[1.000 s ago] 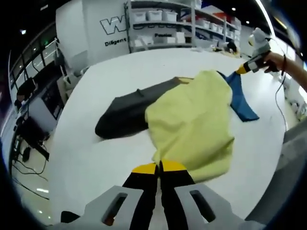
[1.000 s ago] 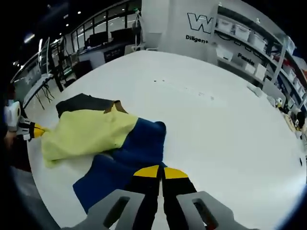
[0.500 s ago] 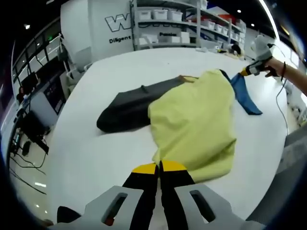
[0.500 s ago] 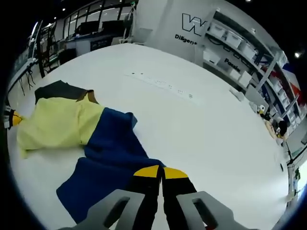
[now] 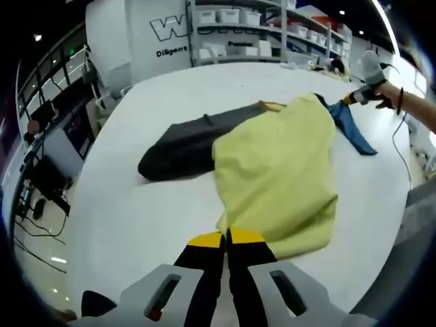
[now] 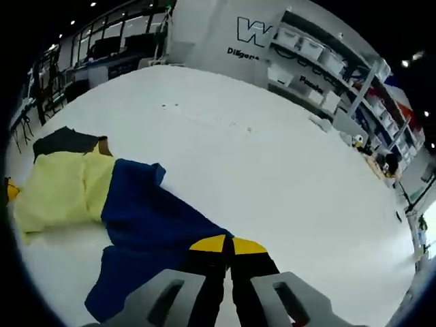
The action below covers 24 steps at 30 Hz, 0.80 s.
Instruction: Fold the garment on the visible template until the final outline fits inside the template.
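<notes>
On the white table lies the garment, a piece in yellow, dark grey and blue panels. Seen from the left gripper view, the yellow panel spreads up the middle, its near hem caught at the yellow tips of the left gripper, whose fingers are pressed together on the cloth. The dark grey panel lies flat to the left of the yellow one, partly under it. At the far end the blue panel stretches toward the right gripper, held by a hand at the table's far edge.

From the right gripper view, the blue panel runs from the yellow part toward the right gripper; its fingers are closed on the blue edge. A small dark grey patch shows beyond the yellow. Shelves with bins stand behind the table
</notes>
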Available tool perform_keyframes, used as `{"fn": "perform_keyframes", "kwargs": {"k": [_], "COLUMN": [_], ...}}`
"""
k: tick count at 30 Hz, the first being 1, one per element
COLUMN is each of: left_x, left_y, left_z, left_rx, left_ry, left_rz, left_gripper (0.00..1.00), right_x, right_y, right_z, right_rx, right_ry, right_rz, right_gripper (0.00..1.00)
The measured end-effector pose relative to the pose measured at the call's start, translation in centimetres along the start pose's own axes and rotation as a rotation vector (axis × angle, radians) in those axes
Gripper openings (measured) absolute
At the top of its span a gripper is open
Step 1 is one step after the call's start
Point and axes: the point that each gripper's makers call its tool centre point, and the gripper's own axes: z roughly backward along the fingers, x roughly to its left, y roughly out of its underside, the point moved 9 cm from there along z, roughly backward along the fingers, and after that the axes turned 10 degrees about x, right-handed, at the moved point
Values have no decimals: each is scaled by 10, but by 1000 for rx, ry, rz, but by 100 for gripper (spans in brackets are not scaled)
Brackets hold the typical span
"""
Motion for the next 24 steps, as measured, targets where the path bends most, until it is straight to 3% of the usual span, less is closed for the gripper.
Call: {"fn": "perform_keyframes", "kwargs": {"k": [3, 6, 11, 14, 16, 24], "left_x": [1, -1, -12, -24, -28, -36], "left_y": [1, 2, -1, -3, -3, -9], "left_z": [4, 12, 22, 26, 26, 31], "left_rx": [11, -3, -20, -41, -51, -101], "left_ry": [-14, -18, 31, 94, 81, 112], "left_rz": [-5, -7, -10, 27, -1, -32], "left_gripper": [10, 25, 32, 38, 50, 64], "right_x": [2, 7, 19, 30, 35, 58], "right_y": [1, 5, 12, 16, 18, 33], "right_z": [5, 11, 20, 27, 29, 39], "right_rx": [-25, -35, -46, -66, -59, -39], "right_ry": [-33, -68, -146, -196, -202, -228], "right_rz": [-24, -75, -130, -208, -205, -173], "right_gripper": [1, 21, 41, 49, 56, 76]}}
